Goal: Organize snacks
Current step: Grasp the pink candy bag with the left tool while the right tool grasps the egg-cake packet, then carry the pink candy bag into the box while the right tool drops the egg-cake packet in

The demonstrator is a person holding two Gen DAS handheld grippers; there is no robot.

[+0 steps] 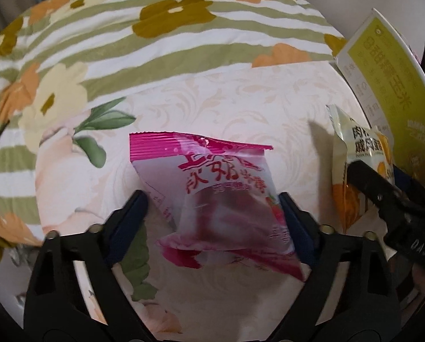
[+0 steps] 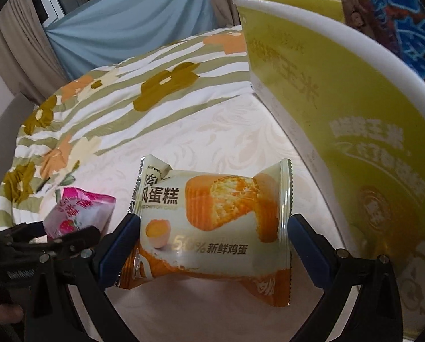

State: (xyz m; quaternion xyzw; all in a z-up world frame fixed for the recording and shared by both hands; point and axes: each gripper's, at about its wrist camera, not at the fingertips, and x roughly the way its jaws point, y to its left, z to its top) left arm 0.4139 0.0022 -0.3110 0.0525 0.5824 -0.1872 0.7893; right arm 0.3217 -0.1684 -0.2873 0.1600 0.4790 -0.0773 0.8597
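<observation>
My left gripper (image 1: pixel 212 199) is shut on a pink and white snack packet (image 1: pixel 223 193) and holds it above the pale patterned bed surface (image 1: pixel 212 99). My right gripper (image 2: pixel 213 222) is shut on a cream and orange chiffon cake packet (image 2: pixel 212 219). That cake packet (image 1: pixel 355 171) and the right gripper's fingers (image 1: pixel 383 191) show at the right of the left wrist view. The pink packet (image 2: pixel 81 213) and the left gripper's fingers (image 2: pixel 69 236) show at the lower left of the right wrist view. A tall green and white box (image 2: pixel 340 114) stands just right of the cake packet.
A green-striped quilt with orange and olive flowers (image 1: pixel 126 28) lies across the far side. The green box (image 1: pixel 383 85) stands at the right edge. A blue cloth (image 2: pixel 132 22) and beige curtains (image 2: pixel 18 57) hang behind. A dark blue patterned bag (image 2: pixel 397 14) sits behind the box.
</observation>
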